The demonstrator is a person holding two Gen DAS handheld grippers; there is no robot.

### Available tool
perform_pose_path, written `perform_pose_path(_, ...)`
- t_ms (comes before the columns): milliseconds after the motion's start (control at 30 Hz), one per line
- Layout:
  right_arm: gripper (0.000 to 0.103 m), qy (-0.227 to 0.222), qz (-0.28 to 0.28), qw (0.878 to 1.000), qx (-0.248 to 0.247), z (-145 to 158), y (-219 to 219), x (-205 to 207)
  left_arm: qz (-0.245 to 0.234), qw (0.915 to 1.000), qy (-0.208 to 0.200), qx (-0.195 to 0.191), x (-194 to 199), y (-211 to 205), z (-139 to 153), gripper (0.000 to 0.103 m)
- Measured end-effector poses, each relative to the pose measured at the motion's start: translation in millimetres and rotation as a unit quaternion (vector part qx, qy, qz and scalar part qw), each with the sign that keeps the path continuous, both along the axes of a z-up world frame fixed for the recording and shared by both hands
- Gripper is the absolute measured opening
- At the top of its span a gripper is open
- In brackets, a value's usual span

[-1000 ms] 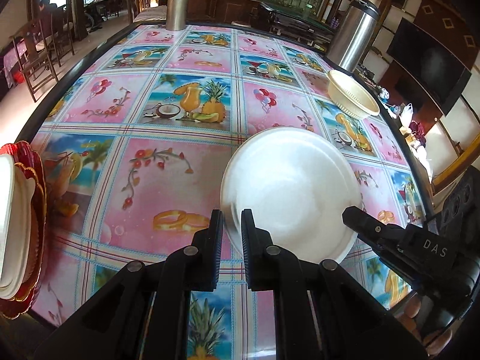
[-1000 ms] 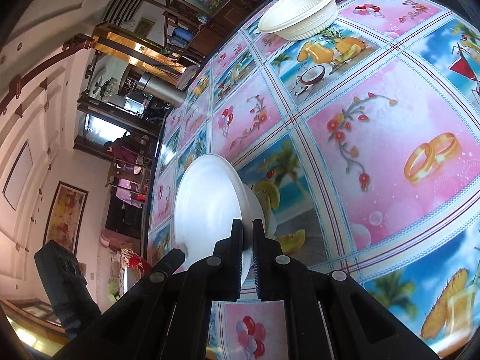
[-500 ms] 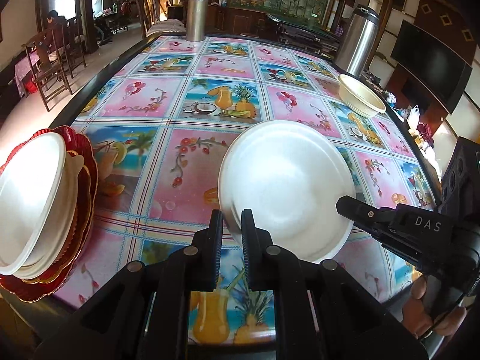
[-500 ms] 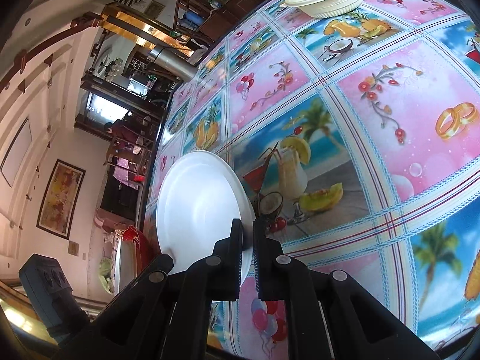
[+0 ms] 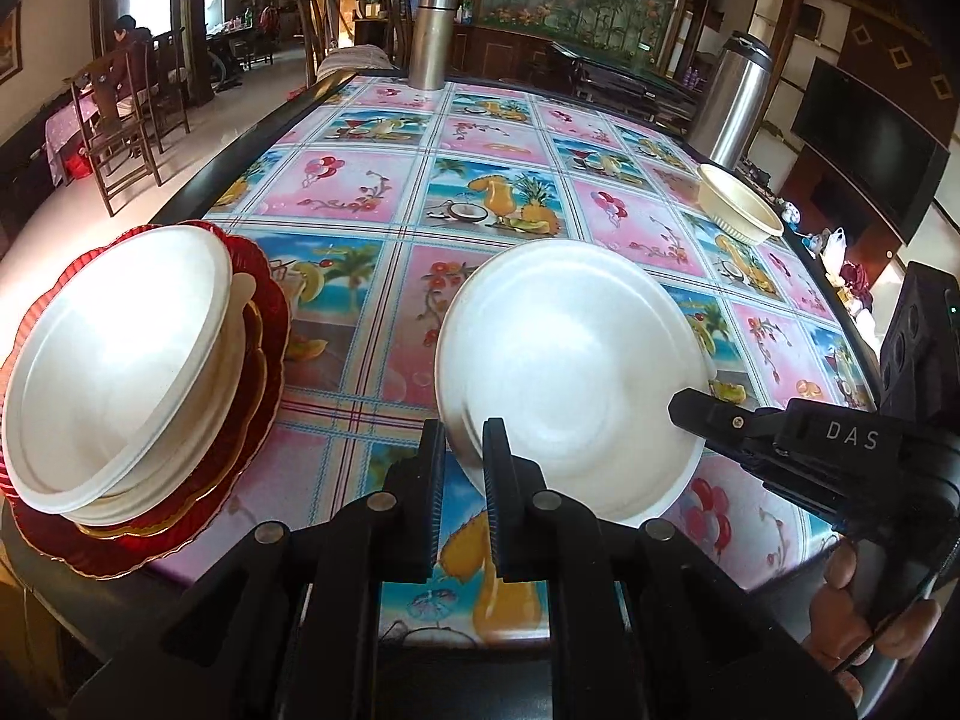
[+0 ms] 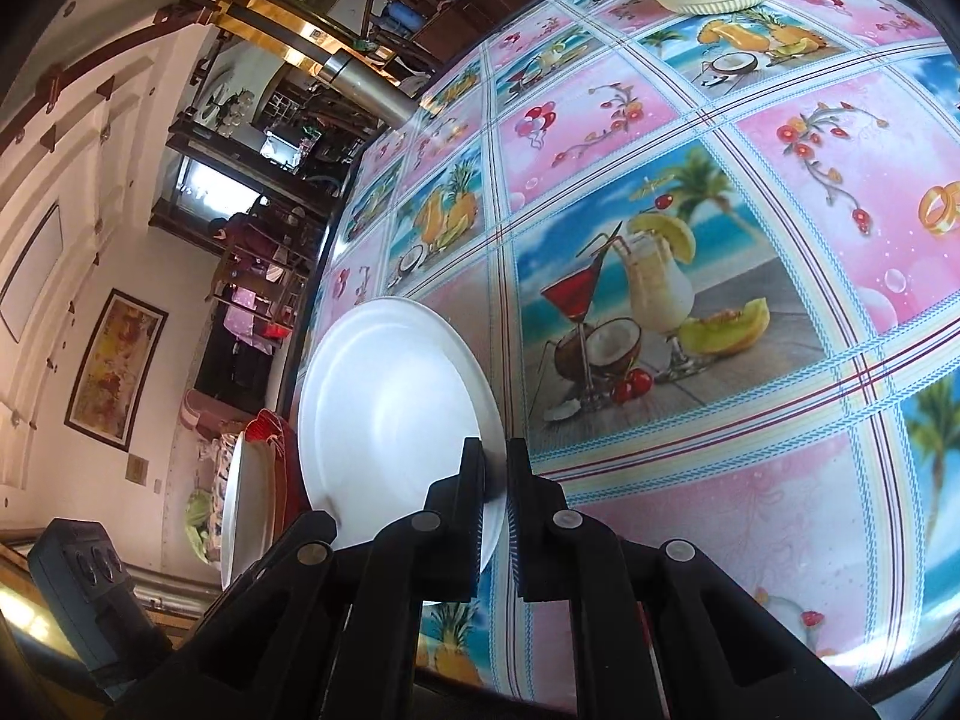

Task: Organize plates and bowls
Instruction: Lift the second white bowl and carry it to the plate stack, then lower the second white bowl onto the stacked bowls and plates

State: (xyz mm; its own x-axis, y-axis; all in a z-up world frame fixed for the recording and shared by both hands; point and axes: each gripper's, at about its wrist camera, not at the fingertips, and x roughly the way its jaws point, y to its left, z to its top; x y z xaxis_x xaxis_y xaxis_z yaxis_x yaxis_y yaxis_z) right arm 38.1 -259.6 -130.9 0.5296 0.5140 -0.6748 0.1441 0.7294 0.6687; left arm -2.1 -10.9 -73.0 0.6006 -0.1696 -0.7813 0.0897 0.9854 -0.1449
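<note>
A white plate [image 5: 570, 384] hangs just above the patterned table [image 5: 498, 168], carried between both grippers. My left gripper [image 5: 463, 450] is shut on its near left rim. My right gripper [image 5: 681, 407] comes in from the right and pinches the opposite rim. In the right wrist view the same white plate [image 6: 390, 414] stands on edge with my right gripper [image 6: 495, 471] shut on its rim. At the table's near left corner sits a stack of white bowls [image 5: 120, 354] on red plates [image 5: 258, 372]. A cream bowl [image 5: 741, 210] rests at the far right edge.
Two steel flasks stand on the table, one at the far end [image 5: 429, 39] and one at the far right [image 5: 735, 102]. Wooden chairs [image 5: 114, 120] and a seated person [image 5: 129, 45] are off to the left. A hand [image 5: 870, 612] grips the right tool's handle.
Both grippers carried the white plate toward the table's near left corner. The stack of bowls and red plates has come fully into view beside it.
</note>
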Motion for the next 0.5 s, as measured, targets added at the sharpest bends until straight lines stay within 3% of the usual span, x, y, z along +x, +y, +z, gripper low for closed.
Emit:
perform_pose_path(267, 0.007, -0.024, 0.023, 0.999, 0.003, 25.7, 23.8, -12.3, 0.016, 0.9992, -0.030, -0.022, -16.2, 31.5, 31.2, 0.010)
perform_pose_path(500, 0.007, -0.077, 0.051, 0.996, 0.010, 73.5, 55.9, -20.8, 0.045, 0.9964, -0.071, -0.008, -28.2, 67.1, 63.0, 0.010)
